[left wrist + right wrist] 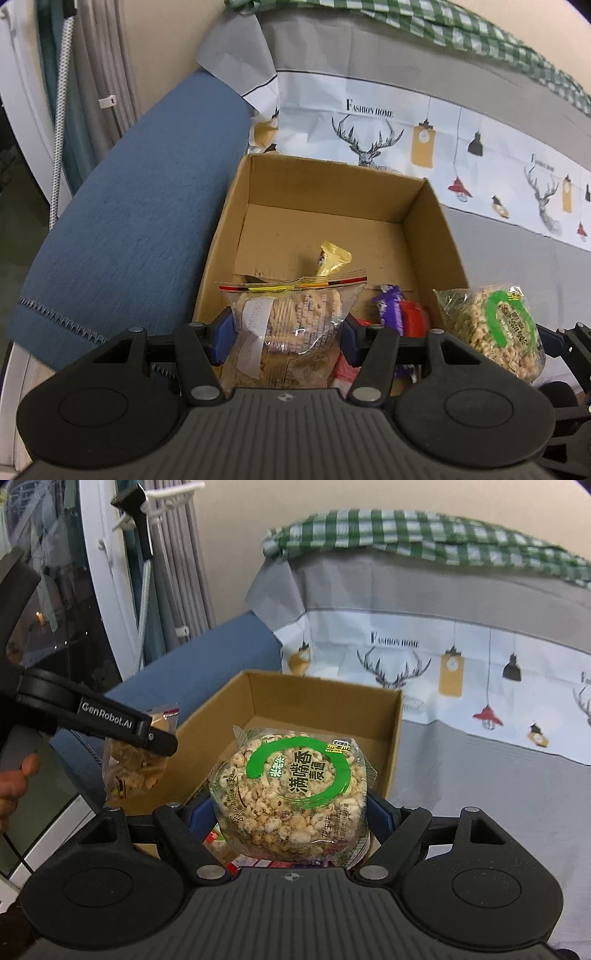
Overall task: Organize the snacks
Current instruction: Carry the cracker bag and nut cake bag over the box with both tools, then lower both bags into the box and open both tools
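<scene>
My left gripper (286, 338) is shut on a clear bag of biscuits (291, 325) with a red-and-yellow top strip, held over the near edge of an open cardboard box (325, 192). Inside the box lie a yellow wrapped snack (332, 260), a purple packet (388, 304) and a red packet (415, 319). My right gripper (291, 812) is shut on a round puffed-rice cake pack (291, 790) with a green ring label, held above the same box (325, 698). The rice cake pack (495, 332) shows at the right in the left wrist view. The biscuit bag (135, 764) and left gripper show at the left in the right wrist view.
The box sits on a bed with a grey and white deer-print cover (369, 122). A blue padded edge (140, 206) runs along the box's left side. A green checked cloth (406, 535) lies at the back. Curtains and a window frame (107, 590) stand at left. A hand (14, 779) holds the left gripper.
</scene>
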Action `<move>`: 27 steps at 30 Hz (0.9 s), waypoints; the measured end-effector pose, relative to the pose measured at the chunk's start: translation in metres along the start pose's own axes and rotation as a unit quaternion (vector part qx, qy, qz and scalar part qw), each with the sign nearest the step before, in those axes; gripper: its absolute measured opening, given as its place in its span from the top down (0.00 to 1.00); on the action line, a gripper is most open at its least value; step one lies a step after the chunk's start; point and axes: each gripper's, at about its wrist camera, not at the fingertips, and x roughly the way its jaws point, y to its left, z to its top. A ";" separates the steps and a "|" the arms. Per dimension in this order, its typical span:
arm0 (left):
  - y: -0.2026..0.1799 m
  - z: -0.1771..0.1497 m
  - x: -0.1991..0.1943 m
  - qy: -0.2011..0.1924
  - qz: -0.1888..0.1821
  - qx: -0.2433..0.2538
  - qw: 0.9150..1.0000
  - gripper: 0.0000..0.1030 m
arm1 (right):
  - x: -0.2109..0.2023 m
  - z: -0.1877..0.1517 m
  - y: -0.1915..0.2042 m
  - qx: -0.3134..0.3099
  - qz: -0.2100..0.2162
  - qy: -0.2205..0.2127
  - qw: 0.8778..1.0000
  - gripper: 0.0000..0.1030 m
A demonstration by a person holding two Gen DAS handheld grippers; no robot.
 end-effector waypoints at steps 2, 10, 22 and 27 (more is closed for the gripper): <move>0.000 0.005 0.013 0.007 0.001 0.002 1.000 0.40 | 0.014 0.001 -0.001 -0.001 -0.002 0.007 1.000 0.21; -0.006 0.018 0.057 0.034 0.007 0.014 0.999 0.40 | 0.061 0.005 -0.010 0.003 0.002 0.034 0.999 0.21; -0.014 0.025 0.089 0.043 0.028 0.034 0.998 0.00 | 0.104 0.013 -0.026 0.008 -0.019 0.036 0.999 0.01; -0.016 0.013 0.075 0.052 0.045 0.060 0.996 0.00 | 0.087 0.007 -0.023 -0.012 -0.038 0.037 0.999 0.01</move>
